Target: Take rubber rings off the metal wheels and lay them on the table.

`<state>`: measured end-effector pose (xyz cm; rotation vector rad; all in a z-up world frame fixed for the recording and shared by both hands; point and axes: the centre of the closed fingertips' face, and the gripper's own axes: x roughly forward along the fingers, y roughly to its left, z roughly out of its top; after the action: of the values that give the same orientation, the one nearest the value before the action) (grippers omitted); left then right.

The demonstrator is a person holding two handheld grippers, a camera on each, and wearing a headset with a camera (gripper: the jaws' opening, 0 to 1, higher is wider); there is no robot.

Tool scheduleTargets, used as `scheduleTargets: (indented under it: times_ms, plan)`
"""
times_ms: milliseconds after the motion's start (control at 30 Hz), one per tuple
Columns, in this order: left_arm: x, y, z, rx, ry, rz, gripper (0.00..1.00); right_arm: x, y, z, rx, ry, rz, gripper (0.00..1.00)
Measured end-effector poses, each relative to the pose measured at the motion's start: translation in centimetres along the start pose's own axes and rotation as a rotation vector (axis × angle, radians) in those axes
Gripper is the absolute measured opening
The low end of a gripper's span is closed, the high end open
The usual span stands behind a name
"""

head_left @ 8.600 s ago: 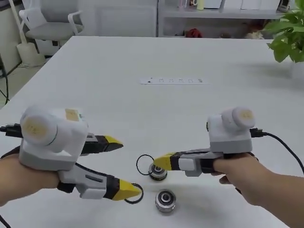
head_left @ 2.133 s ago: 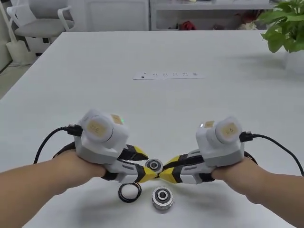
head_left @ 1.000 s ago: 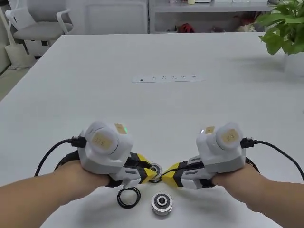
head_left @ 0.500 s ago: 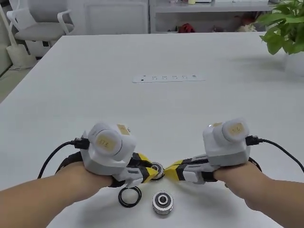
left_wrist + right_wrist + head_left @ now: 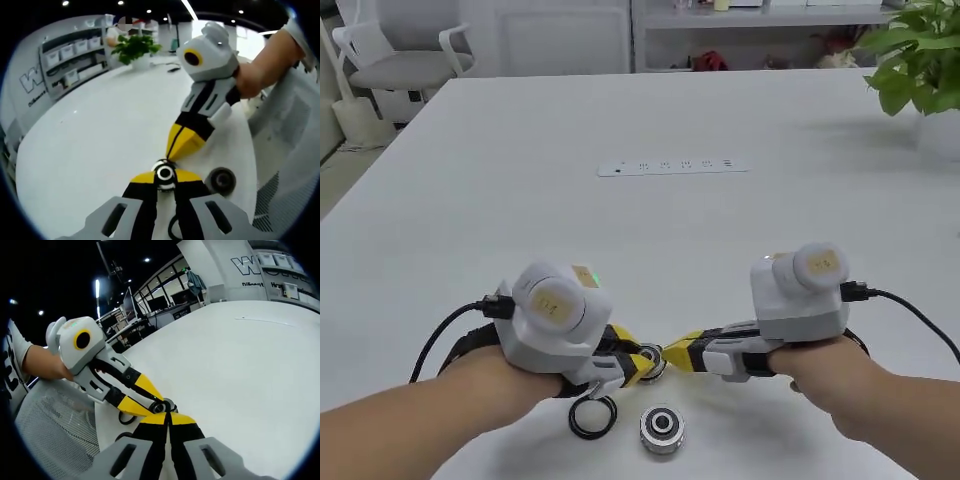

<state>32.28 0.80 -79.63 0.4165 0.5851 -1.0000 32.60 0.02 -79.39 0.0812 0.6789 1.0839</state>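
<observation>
The left tool [image 5: 632, 358] is clamped across a wheel [image 5: 649, 360]. The right tool [image 5: 678, 354] has its jaws pressed together, tips at that wheel's rim. I cannot tell whether any rubber is nipped between them.

The wheel looks hard, smooth and dense, so it wants a firm clamp across its sides. The ring [image 5: 158, 166] round it should be soft, stretchy and grippy. It is best pinched at the outer edge and rolled off sideways.

The head view shows a loose ring [image 5: 592, 415] and a second wheel [image 5: 662, 427] on the counter [image 5: 650, 240], both just nearer the person than the held wheel. The left gripper view gives that wheel's dark band and pale face head-on. The right gripper view shows its own jaws' closed seam.
</observation>
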Motion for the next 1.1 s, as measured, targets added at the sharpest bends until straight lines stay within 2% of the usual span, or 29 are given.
scheduleTargets:
  times_ms: [133,500,600,633,667,733,1100]
  plan:
    - [0.0,0.0,0.0,0.001,0.004,0.003,0.12,0.2,0.6,0.1,-0.013,0.005,0.013,0.00]
    - [0.0,-0.1,0.0,0.002,0.003,0.004,0.12,0.2,0.9,0.2,0.004,-0.004,0.033,0.00]
    - [0.0,-0.1,0.0,0.001,0.002,0.005,0.12,0.4,1.6,0.7,0.007,-0.021,0.063,0.00]
    - [0.0,-0.1,0.0,0.001,0.002,0.006,0.12,0.5,2.2,0.8,0.008,-0.024,0.091,0.00]
    - [0.0,-0.1,0.0,0.000,0.002,0.006,0.12,0.4,2.0,0.9,0.002,-0.024,0.070,0.00]
    - [0.0,0.0,0.0,-0.005,-0.001,0.007,0.12,0.3,2.0,0.9,-0.005,-0.022,0.077,0.00]
    - [0.0,0.0,0.0,0.013,-0.020,-0.003,0.13,0.0,1.1,0.6,0.006,-0.019,0.037,0.00]
